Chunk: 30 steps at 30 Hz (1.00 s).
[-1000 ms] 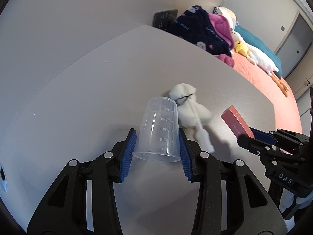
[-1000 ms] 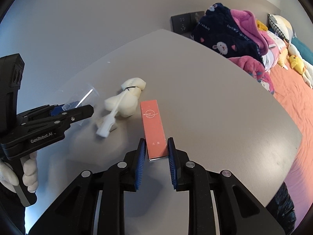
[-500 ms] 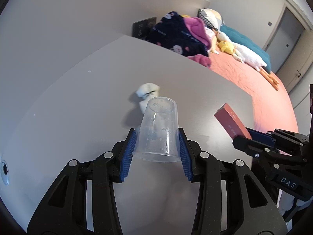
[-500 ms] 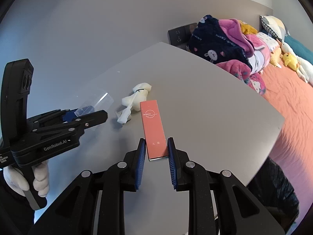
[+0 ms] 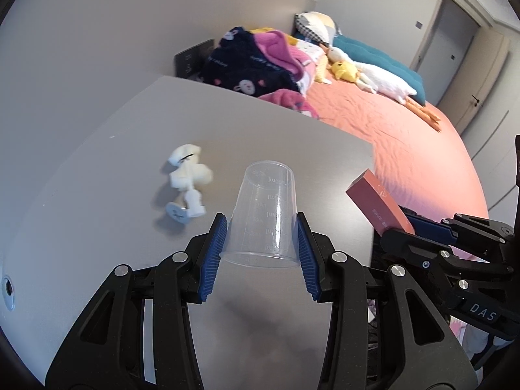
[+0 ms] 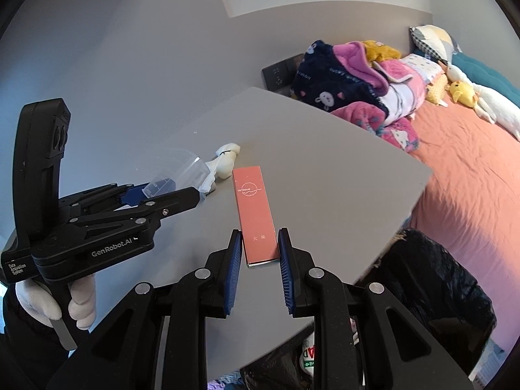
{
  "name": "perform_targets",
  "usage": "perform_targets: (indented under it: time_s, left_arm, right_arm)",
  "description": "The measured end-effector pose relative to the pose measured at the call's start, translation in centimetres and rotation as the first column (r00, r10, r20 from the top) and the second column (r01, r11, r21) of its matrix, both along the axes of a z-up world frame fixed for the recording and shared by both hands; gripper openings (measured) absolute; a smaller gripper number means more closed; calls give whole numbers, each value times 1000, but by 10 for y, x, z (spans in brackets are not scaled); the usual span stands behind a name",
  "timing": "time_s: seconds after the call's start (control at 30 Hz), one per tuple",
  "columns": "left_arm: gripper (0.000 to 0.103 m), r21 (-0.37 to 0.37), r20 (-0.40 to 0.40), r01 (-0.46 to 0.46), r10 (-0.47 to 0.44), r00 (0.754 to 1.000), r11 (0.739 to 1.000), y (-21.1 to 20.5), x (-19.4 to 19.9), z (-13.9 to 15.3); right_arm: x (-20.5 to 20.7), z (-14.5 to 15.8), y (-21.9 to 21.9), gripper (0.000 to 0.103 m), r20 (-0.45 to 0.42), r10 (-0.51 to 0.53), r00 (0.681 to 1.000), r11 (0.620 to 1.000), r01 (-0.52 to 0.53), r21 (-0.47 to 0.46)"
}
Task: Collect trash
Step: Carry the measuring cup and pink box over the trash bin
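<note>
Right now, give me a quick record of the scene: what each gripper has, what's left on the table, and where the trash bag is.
left gripper: shut on clear cup, held upside down
right gripper: shut on pink box
left on table: white wad
trash bag: black, below the table's near edge, beside the bed
</note>
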<state>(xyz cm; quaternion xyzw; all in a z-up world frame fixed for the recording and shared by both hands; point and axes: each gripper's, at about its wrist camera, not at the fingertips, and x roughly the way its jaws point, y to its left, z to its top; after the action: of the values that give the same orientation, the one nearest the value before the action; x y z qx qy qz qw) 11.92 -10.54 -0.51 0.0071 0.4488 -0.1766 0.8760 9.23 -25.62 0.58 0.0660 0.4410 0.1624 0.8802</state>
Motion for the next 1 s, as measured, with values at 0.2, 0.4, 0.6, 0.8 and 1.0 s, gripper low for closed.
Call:
perform_targets:
  time_s: [0.2,0.4,0.6,0.8,1.0]
  left_arm:
    - [42,5,18,58,-58,998,998,-26,-7,8]
    - [42,4,25,117,-117,993,993,-52,-16,13]
    - [42,5,31,180,-181,983,984,-80,-23,15]
    - [42,3,33,246,-246,969,969,-109,-28,17]
    - [42,2,34,308,-307,951,952,-137,-35,18]
  right_arm:
    - [-19,8,-22,24,19,-42,999,999,42,13]
    - [-36,15,-47,24,36,-91,995,996,90,20]
    - [-51,21,-72,24,49,-146,988,989,145,21]
    - [-64,23,-97,24,55,-201,978,979,201,16]
    - [-78,24,-122,24,61,-258,964,966,257,16]
